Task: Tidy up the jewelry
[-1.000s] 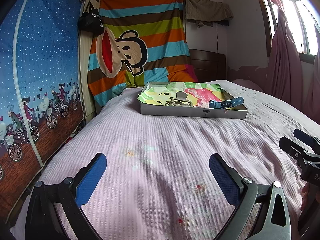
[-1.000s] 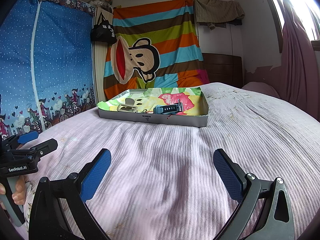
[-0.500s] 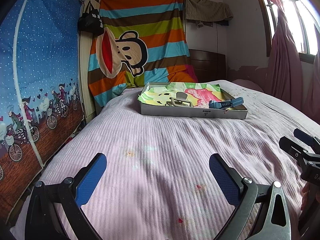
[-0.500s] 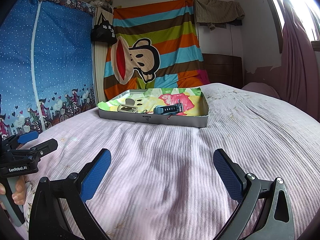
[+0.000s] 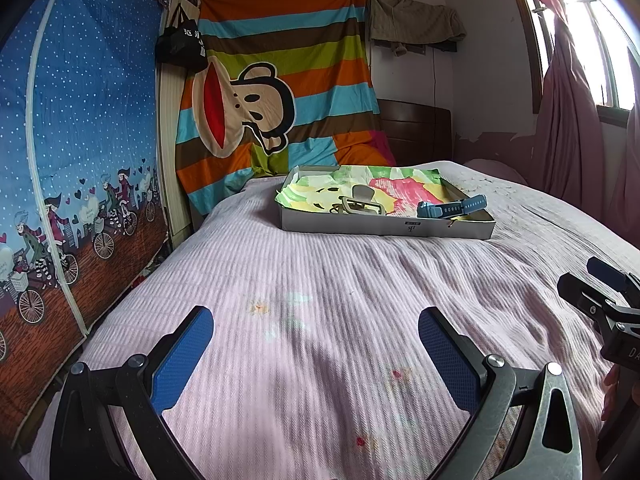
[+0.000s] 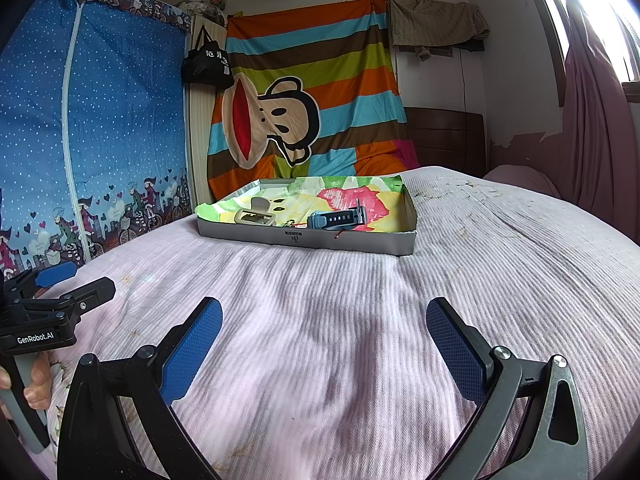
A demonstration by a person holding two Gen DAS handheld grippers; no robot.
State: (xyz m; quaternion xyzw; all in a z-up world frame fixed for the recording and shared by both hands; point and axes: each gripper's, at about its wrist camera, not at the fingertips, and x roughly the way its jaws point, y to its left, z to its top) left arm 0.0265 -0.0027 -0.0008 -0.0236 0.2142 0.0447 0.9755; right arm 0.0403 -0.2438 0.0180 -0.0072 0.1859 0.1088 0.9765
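At the bottom of each wrist view we hold our left gripper [image 5: 316,340] and right gripper [image 6: 324,330] low over the pink ribbed bedspread [image 5: 340,280], jaws spread wide and empty. Beyond them, well apart and up toward the middle of both frames, sits the shallow grey cardboard tray lined with bright printed paper [image 6: 304,238]. Inside it lie a beige plastic hair claw clip [image 6: 256,216] toward its left and a blue strap wristwatch [image 6: 338,220] toward its right, with a small red thread-like piece [image 6: 340,233] at the front wall, too small to identify. In the left view the wristwatch's long axis runs roughly left to right, slightly raised at the right end [image 5: 452,208]. The tray lies ahead and right of the left gripper and ahead, nearly centred, for the right one, so we judge the right hand better placed for the watch. Compared with a second ago, nothing has visibly shifted; both grippers sit as they did.
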